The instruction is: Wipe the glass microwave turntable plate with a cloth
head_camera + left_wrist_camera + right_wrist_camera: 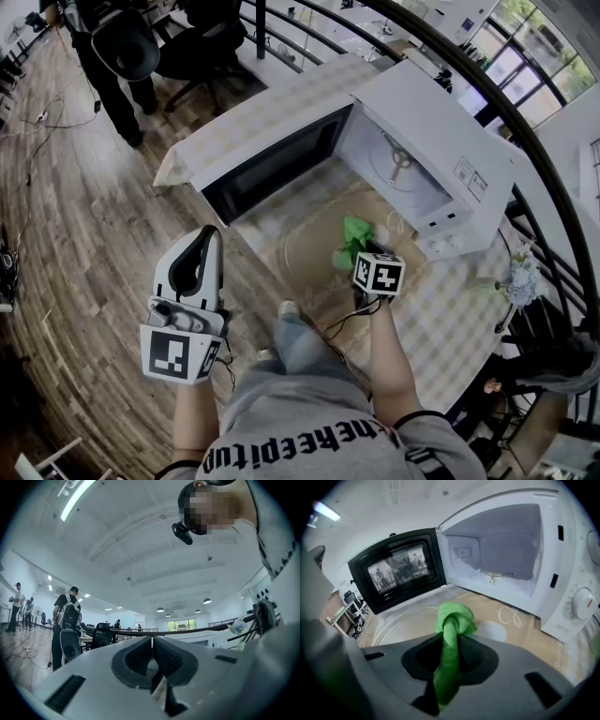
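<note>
The microwave (422, 141) stands open on the table (459, 337), and the glass plate (401, 620) lies out on the table just in front of its mouth. The right gripper (451, 637) is clenched on a bunched green cloth (453, 616), whose knot hangs over the plate's near side. The left gripper (152, 641) is closed on nothing, held off past the table edge. Wiping well likely means lowering the knot onto the glass and circling with light pressure, so the plate does not slide.

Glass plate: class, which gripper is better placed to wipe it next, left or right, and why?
Probably right. The right gripper is shut on the green cloth, with the glass plate just ahead. The left gripper, jaws together, hangs over the floor, aimed away from it.
</note>
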Demonstrator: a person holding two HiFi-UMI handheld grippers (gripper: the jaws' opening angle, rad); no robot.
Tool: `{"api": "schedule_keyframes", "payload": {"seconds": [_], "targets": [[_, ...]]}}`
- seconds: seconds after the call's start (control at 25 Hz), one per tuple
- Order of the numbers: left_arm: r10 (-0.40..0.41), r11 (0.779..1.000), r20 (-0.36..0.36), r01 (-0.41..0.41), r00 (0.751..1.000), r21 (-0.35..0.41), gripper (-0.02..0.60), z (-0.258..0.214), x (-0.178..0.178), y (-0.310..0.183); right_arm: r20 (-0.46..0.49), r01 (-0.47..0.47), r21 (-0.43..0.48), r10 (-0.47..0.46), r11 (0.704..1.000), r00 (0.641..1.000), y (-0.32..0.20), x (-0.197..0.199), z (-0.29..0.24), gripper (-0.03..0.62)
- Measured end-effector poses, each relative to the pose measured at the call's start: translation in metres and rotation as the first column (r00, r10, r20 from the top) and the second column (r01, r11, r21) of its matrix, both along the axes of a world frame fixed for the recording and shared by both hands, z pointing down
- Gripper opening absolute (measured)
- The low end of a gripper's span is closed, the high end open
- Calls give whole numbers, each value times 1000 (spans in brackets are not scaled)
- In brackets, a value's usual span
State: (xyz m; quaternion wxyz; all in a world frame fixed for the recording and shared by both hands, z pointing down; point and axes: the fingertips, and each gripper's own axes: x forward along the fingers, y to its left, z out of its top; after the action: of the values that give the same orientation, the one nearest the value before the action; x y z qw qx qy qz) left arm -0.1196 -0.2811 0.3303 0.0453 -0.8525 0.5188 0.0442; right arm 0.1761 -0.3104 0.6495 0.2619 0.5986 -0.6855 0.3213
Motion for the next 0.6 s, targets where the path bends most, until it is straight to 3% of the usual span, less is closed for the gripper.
{"api": "schedule_keyframes", "payload": {"seconds": [0.48,0.6], "targets": [[-23,1000,7,23,1000,4,12,-2,-12,9,-78,-79,-2,79,997,994,7,37,0,86],[-29,1000,3,29,1000,4,12,-2,-16,12,-58,-112,-16,111,994,992,9,43,3,86]]}}
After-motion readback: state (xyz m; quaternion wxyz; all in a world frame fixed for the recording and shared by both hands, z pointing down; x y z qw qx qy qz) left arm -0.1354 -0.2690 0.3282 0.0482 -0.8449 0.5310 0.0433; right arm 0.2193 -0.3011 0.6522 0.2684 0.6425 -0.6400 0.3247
